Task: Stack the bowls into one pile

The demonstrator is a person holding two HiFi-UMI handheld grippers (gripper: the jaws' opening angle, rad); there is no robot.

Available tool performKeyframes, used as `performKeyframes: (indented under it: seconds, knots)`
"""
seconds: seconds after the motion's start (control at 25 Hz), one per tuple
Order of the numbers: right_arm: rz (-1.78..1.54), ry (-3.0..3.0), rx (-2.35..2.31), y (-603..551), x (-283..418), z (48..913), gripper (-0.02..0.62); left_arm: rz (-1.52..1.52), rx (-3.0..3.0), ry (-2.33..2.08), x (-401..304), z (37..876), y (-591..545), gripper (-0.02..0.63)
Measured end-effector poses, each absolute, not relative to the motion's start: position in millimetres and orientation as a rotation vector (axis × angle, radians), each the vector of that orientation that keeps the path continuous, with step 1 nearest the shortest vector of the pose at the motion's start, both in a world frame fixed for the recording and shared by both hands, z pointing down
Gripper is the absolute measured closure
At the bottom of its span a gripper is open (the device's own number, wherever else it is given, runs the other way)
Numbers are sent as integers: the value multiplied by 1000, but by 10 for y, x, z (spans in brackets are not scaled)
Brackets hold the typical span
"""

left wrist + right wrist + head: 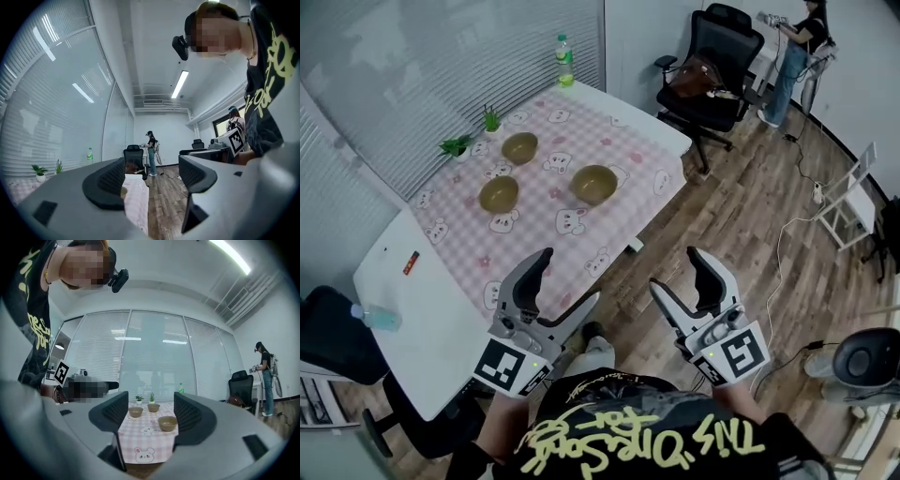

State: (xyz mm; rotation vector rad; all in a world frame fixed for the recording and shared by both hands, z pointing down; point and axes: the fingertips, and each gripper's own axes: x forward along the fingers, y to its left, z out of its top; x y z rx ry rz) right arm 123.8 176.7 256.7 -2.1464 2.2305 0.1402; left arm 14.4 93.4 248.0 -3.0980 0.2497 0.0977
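Three olive-brown bowls stand apart on the pink checked cloth (pixel 581 234): one at the back (pixel 519 147), one at the left (pixel 499 193) and one at the right (pixel 593 184). Both grippers hover off the table's near edge, short of the bowls. My left gripper (pixel 570 277) is open and empty, over the cloth's near corner. The right gripper (pixel 677 270) is open and empty above the wooden floor. Seen between the right gripper's (pixel 150 416) jaws, the same bowls sit far ahead: near right (pixel 167 423), left (pixel 136 411), back (pixel 153 407). The left gripper (pixel 152 180) looks past the cloth's edge (pixel 136 199).
A green bottle (pixel 565 58) and two small plants (pixel 491 120) (pixel 456 145) stand along the table's far side. A blue bottle (pixel 380 319) and a small red item (pixel 411 262) lie on the bare white part. A black office chair (pixel 712 56) and a person (pixel 797 47) are beyond.
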Motion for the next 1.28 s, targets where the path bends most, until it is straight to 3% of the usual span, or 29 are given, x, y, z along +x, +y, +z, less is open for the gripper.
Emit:
performKeyframes:
  seconds: [0.6, 1.28]
  knots:
    - [131, 2195, -2145, 427, 1795, 2480, 308, 58, -3093, 150, 788, 2445, -282, 249]
    - [35, 2414, -2009, -20, 2010, 2738, 308, -163, -3218, 184, 1059, 3089, -656, 247]
